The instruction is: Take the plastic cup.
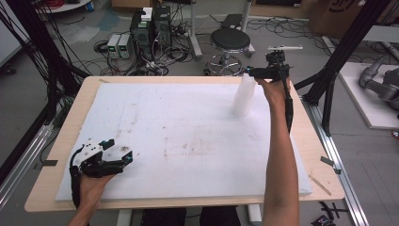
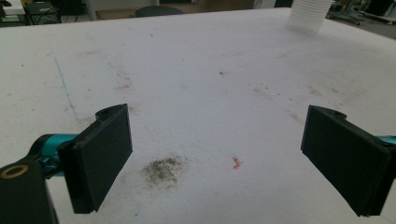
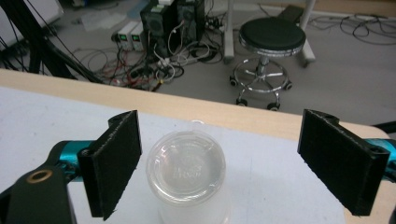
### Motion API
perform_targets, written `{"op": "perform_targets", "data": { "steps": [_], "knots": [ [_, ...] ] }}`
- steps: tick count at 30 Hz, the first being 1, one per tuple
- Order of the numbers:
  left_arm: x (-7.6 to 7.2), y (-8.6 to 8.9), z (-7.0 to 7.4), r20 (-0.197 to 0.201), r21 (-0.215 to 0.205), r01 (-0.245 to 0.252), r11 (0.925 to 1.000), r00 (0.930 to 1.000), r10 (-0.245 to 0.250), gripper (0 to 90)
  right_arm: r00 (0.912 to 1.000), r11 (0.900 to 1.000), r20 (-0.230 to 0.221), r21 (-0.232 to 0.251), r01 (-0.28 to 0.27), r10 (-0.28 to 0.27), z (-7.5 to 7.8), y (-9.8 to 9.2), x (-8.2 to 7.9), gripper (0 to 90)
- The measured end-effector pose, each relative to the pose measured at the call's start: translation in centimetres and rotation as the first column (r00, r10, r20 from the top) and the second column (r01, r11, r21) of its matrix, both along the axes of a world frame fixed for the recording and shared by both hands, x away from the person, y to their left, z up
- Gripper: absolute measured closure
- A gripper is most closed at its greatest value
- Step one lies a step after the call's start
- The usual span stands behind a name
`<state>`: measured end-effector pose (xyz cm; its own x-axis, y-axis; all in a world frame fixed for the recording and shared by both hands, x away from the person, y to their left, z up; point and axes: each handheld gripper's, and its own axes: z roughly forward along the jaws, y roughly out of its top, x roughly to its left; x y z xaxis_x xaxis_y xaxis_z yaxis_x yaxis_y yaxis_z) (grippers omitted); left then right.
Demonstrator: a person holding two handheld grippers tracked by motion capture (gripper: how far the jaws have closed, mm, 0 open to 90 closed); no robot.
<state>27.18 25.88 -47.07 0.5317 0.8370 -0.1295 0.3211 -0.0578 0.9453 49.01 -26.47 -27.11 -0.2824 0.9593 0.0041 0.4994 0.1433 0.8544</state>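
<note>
A: L to R, quick. Left gripper [image 1: 120,157]?

B: Parked low at the near-left corner of the white foam surface [image 1: 179,136], fingers [image 2: 100,156] spread wide, nothing between them — just a dark smudge [image 2: 163,170] and a tiny red fleck [image 2: 236,162] on the foam ahead. Idle, I'd say.

A: Mid surface?

B: Bare, some faint stains. Nothing to handle there.

A: Right side?

B: Stack of clear plastic cups [image 1: 244,96], upside down, standing upright at the far-right of the foam, near the back edge. Right gripper [image 1: 254,71] is up at the stack's top, reaching in from the right.

A: Gripping yet?

B: No. In the right gripper view the fingers [image 3: 114,163] are released, well apart, and the top cup's base [image 3: 187,163] sits between them, closer to the left finger, touching neither.

A: So which step?

B: Approach — lined up on the stack, pre-grasp, imo.

A: Next?

B: Prob. centre the cup between the fingers, drop a bit lower, close gently — thin plastic, will crush or tip the stack if squeezed hard or nudged sideways. Left may need to steady the rest.
</note>
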Motion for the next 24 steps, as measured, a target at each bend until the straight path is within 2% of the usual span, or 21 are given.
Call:
{"op": "perform_targets", "data": {
  "steps": [6, 7, 8, 10, 16, 17, 18, 19, 24],
  "knots": [
    [0.0, 0.0, 0.0, -0.001, 0.003, -0.001, 1.0000, 1.0000, 0.001, 8.7, 0.9988, 1.000, -0.047, -0.020, -0.014, 0.013, -1.1, 0.9, 1.0, 13.4],
    [0.0, 0.0, 0.0, 0.001, 0.004, -0.003, 1.0000, 1.0000, 0.003, 8.7, 0.9971, 1.000, -0.075, -0.027, -0.016, 0.014, -1.5, 1.1, 1.4, 13.4],
    [0.0, -0.1, 0.0, 0.003, 0.004, -0.002, 1.0000, 1.0000, 0.002, 8.7, 0.9971, 1.000, -0.075, -0.027, -0.016, 0.014, -1.5, 1.1, 1.4, 13.4],
    [0.0, -0.1, 0.0, 0.003, 0.007, -0.002, 1.0000, 1.0000, 0.002, 8.7, 0.9938, 0.999, -0.110, -0.033, -0.015, 0.012, -2.0, 1.4, 1.8, 13.4],
    [0.0, -0.1, 0.0, -0.002, 0.013, 0.001, 0.9999, 1.0000, -0.001, 8.7, 0.9900, 0.999, -0.140, -0.035, -0.015, 0.010, -2.6, 1.7, 2.2, 13.4],
    [0.0, -0.1, 0.0, -0.002, 0.014, 0.002, 0.9999, 1.0000, -0.002, 8.7, 0.9862, 0.999, -0.165, -0.034, -0.015, 0.009, -2.9, 1.7, 2.4, 13.5],
    [0.0, -0.2, 0.0, -0.001, 0.016, 0.000, 0.9999, 1.0000, 0.000, 8.7, 0.9862, 0.999, -0.165, -0.034, -0.015, 0.009, -2.9, 1.7, 2.4, 13.5],
    [0.0, -0.2, 0.0, -0.001, 0.018, -0.001, 0.9998, 1.0000, 0.001, 8.7, 0.9815, 0.999, -0.191, -0.036, -0.014, 0.007, -3.3, 1.8, 2.6, 13.6],
    [0.0, -0.2, 0.0, -0.002, 0.020, 0.000, 0.9998, 1.0000, 0.000, 8.7, 0.9769, 0.998, -0.214, -0.065, -0.013, -0.001, -4.0, 2.2, 3.1, 13.8]
  ]
}}
